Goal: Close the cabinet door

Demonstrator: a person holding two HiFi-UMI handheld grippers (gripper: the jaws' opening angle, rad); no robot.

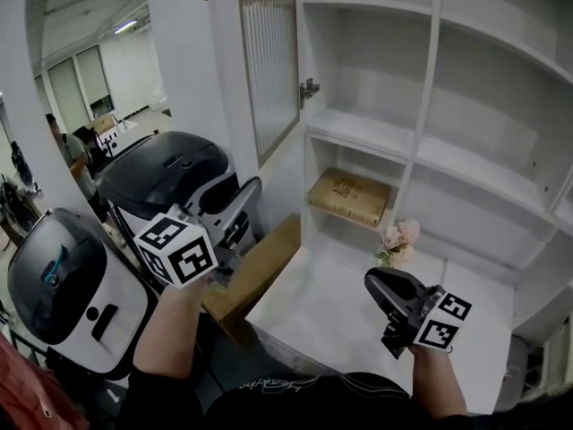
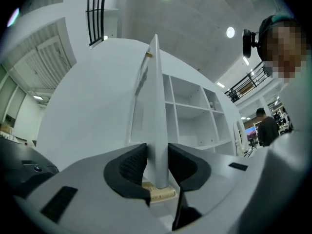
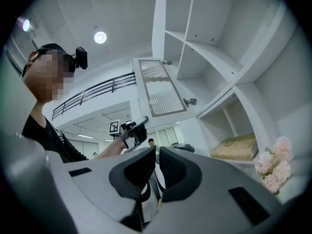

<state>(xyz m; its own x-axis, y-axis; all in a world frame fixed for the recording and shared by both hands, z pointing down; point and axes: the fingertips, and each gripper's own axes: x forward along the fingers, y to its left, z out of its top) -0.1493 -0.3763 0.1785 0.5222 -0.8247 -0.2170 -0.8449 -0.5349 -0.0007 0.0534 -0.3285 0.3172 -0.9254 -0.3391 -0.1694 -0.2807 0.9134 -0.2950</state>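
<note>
Nearest you, low in the head view, your left forearm [image 1: 175, 330] and right forearm [image 1: 436, 385] carry the grippers up-frame.

Left of centre: the left gripper [image 1: 252, 200], beside a black-lidded white appliance [image 1: 166, 168], is clamped on the free edge of the cabinet door [image 1: 269, 61] near its bottom corner. The left gripper view shows both pads pressed against that thin edge. Gripping there, far from the hinge [image 1: 309, 88], likely gives you the most leverage for the swing.

Centre: the door stands in the upper middle of the frame, open and roughly square to the cabinet front. Its long axis is vertical. Its free edge points out of the cabinet toward lower left, and its ribbed glass panel faces right, toward the shelves [image 1: 376, 133]. To close, that edge must probably sweep rightward.

Right of centre: a tan box [image 1: 349, 197] and pink flowers [image 1: 398, 240] sit lower than the door, seemingly out of its path.

Lower right: the right gripper [image 1: 372, 283] hovers above the white tabletop [image 1: 304, 321], jaws almost together with nothing between them, apparently held low to stay clear.
</note>
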